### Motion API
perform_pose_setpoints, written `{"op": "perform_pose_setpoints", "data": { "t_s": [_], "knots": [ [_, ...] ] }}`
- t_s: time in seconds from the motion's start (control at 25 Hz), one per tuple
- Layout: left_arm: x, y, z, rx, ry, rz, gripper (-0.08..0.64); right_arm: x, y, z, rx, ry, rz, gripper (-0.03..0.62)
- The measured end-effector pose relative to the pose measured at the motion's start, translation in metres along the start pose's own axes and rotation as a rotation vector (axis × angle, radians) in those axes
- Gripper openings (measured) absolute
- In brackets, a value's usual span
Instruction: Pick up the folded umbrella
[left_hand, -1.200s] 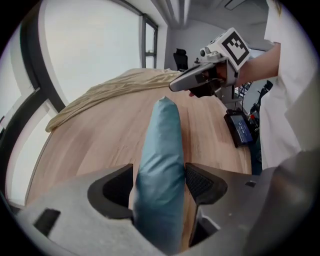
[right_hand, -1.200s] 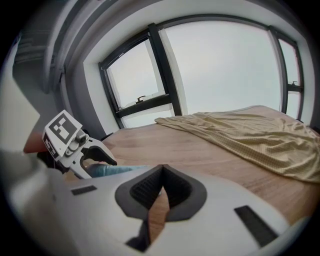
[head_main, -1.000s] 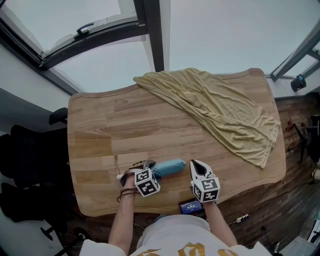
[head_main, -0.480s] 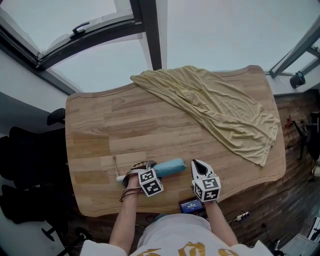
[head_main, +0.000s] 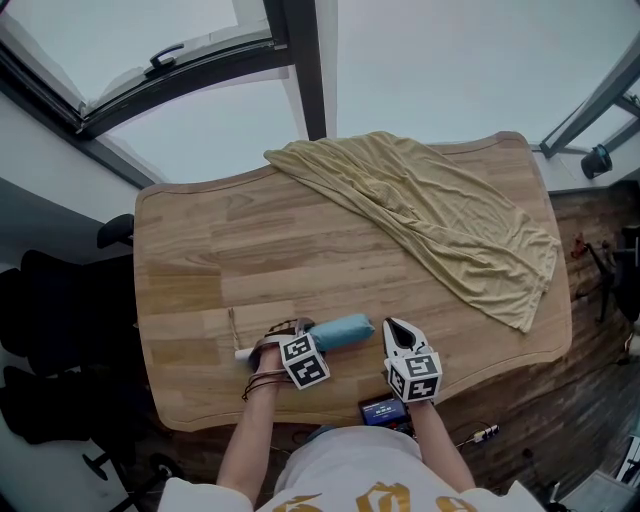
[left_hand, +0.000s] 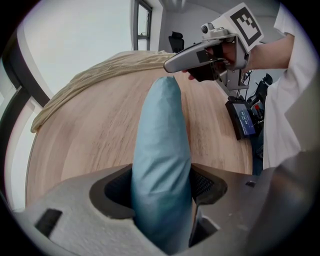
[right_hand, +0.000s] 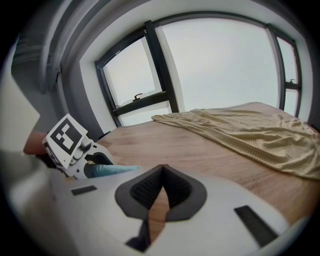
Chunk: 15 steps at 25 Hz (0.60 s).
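Pale daylight fills the large windows (head_main: 200, 110) at 12 o'clock beyond a long wooden counter (head_main: 260, 250), seen from a camera on the person's head. A crumpled tan cloth (head_main: 430, 215) sprawls over the counter from 12 o'clock down to its 4 o'clock corner. The folded umbrella (head_main: 342, 331), in a blue sleeve, lies at the counter's 6 o'clock edge, just in front of the person, with its length running from 9 to 3 o'clock. The left gripper (head_main: 292, 335) is clamped around the umbrella near its 9 o'clock end; the left gripper view shows both dark pads pressed into the blue fabric, which runs forward between the jaws. A white tip pokes out beyond the gripper at 9 o'clock. Whether the umbrella rests on the wood or is clear of it cannot be told. The right gripper (head_main: 397, 332) is just off the umbrella's 3 o'clock end, apart from it, jaws pressed together with nothing between them. A small device with a lit screen (head_main: 381, 412) shows at 6 o'clock, below the counter's edge.
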<state>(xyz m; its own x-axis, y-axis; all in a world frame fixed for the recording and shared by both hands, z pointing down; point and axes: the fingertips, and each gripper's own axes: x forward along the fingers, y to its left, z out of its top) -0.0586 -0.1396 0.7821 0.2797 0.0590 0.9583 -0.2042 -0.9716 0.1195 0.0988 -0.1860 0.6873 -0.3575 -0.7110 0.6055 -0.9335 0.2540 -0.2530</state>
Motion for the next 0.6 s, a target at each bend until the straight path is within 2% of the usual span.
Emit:
{"op": "perform_pose_setpoints", "data": {
  "t_s": [0.6],
  "knots": [
    [0.0034, -0.0004, 0.0012, -0.014, 0.047, 0.006, 0.322, -0.004, 0.0074, 0.0018, 0.006, -0.016, 0.006, 0.009]
  ]
}}
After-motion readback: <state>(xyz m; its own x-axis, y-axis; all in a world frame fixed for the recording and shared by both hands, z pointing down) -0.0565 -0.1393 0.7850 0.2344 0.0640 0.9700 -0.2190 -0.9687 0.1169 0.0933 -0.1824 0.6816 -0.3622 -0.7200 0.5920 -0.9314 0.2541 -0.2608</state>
